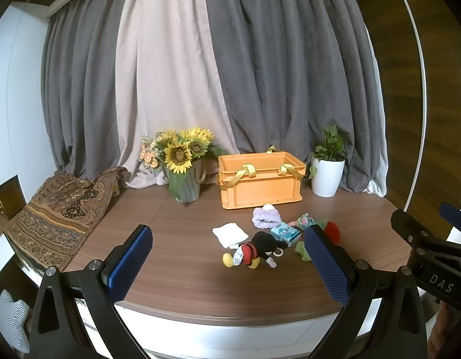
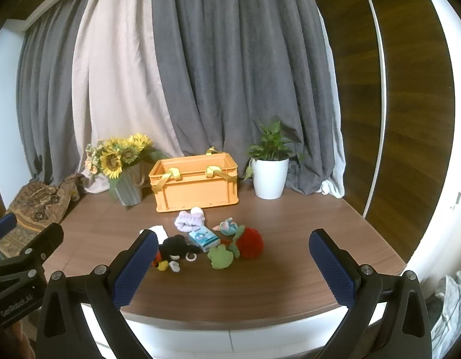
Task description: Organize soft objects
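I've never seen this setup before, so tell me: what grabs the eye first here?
The orange crate with yellow handles stands out at the back of the wooden table, between the sunflowers and a potted plant. In front of it lies a small heap of soft toys, with a red strawberry and a black mouse doll brightest. Both the left gripper and the right gripper hang open and empty at the near edge.

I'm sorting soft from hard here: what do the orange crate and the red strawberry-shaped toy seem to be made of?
The orange rectangular crate looks like rigid moulded plastic: smooth matte walls with ribbed edges, and shiny yellow ribbon-like handles. The red strawberry-shaped toy looks like soft fabric, perhaps knitted or plush: a fuzzy, dull surface with floppy green leaves. The weave is too small to tell.
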